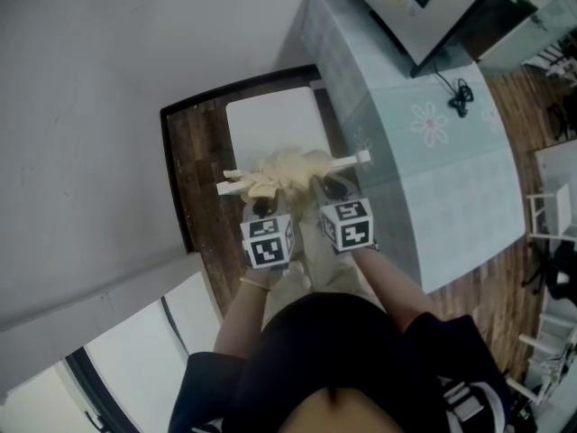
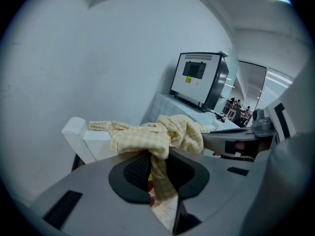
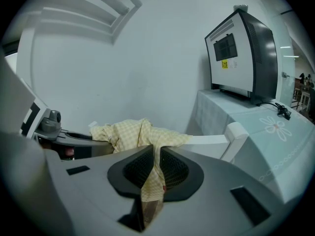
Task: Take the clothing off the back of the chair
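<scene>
A pale yellow checked garment [image 1: 284, 171] lies bunched over the top rail [image 1: 353, 159] of a white chair's back, whose seat [image 1: 270, 124] lies beyond. My left gripper [image 1: 261, 207] is shut on the garment's left part. In the left gripper view a fold of the cloth [image 2: 157, 134] hangs pinched between the black pads of the left gripper [image 2: 157, 171], with the rail's end [image 2: 78, 131] at left. My right gripper [image 1: 332, 190] is shut on the right part. There the cloth [image 3: 138, 132] runs down between the pads of the right gripper [image 3: 156, 168], beside the rail [image 3: 221, 140].
A table under a pale blue cloth [image 1: 433, 170] stands close on the chair's right, carrying a white and black appliance [image 1: 424, 7] and a black cable [image 1: 460, 93]. A white wall runs along the left. Dark wood floor [image 1: 194, 170] shows beneath the chair.
</scene>
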The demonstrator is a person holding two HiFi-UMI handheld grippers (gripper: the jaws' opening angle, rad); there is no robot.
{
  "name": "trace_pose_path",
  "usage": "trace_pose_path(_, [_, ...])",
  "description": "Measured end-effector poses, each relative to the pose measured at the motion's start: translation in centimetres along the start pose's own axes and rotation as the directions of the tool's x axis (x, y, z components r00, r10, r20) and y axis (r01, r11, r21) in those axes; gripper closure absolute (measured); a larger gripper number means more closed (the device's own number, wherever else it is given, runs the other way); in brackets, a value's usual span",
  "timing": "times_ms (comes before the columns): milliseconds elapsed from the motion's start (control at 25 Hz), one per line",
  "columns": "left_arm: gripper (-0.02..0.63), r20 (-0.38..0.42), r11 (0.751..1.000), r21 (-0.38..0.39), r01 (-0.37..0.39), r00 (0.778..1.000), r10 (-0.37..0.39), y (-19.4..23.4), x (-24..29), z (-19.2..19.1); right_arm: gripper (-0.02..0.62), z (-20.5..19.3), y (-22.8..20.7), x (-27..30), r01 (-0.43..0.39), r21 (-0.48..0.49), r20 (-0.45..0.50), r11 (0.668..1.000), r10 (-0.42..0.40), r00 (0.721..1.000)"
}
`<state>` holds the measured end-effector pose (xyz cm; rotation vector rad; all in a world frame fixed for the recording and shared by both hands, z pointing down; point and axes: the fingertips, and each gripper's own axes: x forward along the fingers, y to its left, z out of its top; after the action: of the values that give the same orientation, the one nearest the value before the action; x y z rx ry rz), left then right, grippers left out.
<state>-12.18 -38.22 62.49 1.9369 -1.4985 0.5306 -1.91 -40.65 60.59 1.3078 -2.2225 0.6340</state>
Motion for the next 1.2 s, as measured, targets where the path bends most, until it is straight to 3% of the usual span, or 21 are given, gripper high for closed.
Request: trace_pose_path(1200, [0.552, 0.064, 0.998, 0.035, 0.047, 0.997, -0.049, -1.8, -6.0, -0.7, 0.546, 0.2, 3.5, -6.0, -0.023, 0.008, 0.095, 1.0, 0.022, 0.995])
